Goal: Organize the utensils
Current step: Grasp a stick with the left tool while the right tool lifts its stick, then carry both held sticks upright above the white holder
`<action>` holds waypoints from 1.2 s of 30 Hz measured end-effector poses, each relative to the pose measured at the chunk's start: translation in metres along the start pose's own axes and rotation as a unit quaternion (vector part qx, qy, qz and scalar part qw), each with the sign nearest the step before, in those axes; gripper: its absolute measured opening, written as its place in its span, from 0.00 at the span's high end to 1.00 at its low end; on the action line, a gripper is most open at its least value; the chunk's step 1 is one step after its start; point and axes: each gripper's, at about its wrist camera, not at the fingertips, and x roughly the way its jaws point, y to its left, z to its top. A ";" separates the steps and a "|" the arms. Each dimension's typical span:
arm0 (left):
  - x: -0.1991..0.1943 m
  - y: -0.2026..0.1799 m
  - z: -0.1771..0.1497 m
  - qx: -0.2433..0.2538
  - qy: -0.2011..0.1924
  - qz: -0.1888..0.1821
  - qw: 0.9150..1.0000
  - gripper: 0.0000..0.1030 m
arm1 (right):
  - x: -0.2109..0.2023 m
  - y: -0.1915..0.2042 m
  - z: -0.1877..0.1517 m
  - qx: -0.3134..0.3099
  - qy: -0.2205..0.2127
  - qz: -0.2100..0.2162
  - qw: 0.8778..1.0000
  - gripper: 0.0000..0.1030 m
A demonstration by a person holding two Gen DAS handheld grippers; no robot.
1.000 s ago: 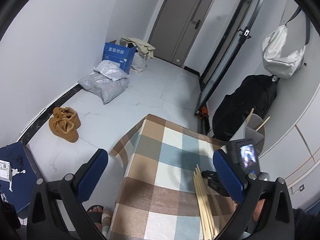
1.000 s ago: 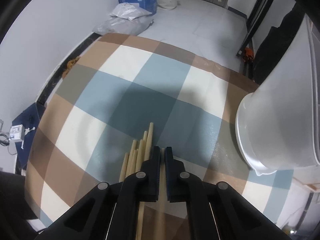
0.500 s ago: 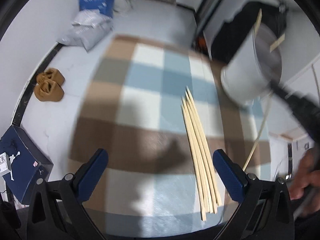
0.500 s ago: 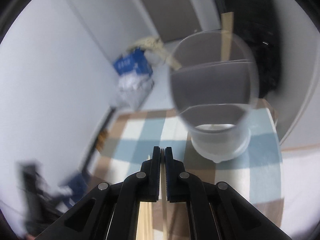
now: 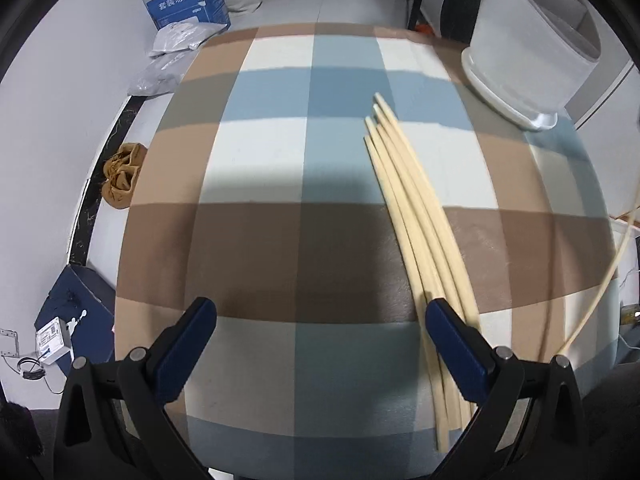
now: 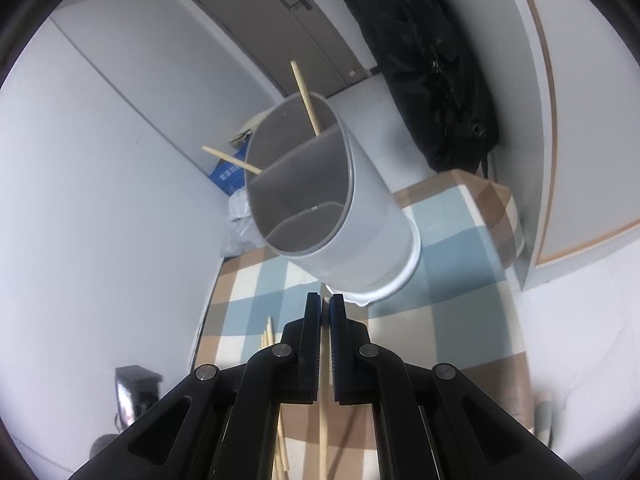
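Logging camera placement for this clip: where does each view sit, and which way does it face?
Left wrist: above the checked table, looking down at loose chopsticks; the open left gripper frames the bottom.
Right wrist: low over the table, tilted up toward the holder and door; the right gripper is shut on a chopstick.
Shared: table, holder, loose chopsticks.

My left wrist view looks steeply down over the checked-cloth counter [image 5: 256,248] from its near edge. My right view sits lower, tilted, facing the divided grey plastic utensil holder [image 6: 352,220] close by; both share it [image 5: 528,52].
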 end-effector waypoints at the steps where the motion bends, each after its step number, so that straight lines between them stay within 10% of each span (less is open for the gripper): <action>1: -0.001 0.003 0.000 -0.007 0.004 -0.002 1.000 0.01 | -0.005 0.000 0.001 0.002 -0.007 0.004 1.000 0.96; 22: 0.011 -0.001 0.034 -0.003 0.025 0.026 0.999 0.04 | -0.017 -0.005 0.010 0.016 -0.043 0.012 0.999 0.96; 29: 0.011 -0.014 0.051 0.013 0.027 -0.007 1.000 0.39 | -0.017 -0.003 0.011 0.011 -0.042 0.012 0.999 0.96; 36: 0.004 -0.027 0.047 0.034 0.018 -0.012 0.999 0.98 | -0.017 0.001 0.011 -0.001 -0.048 0.005 0.999 0.96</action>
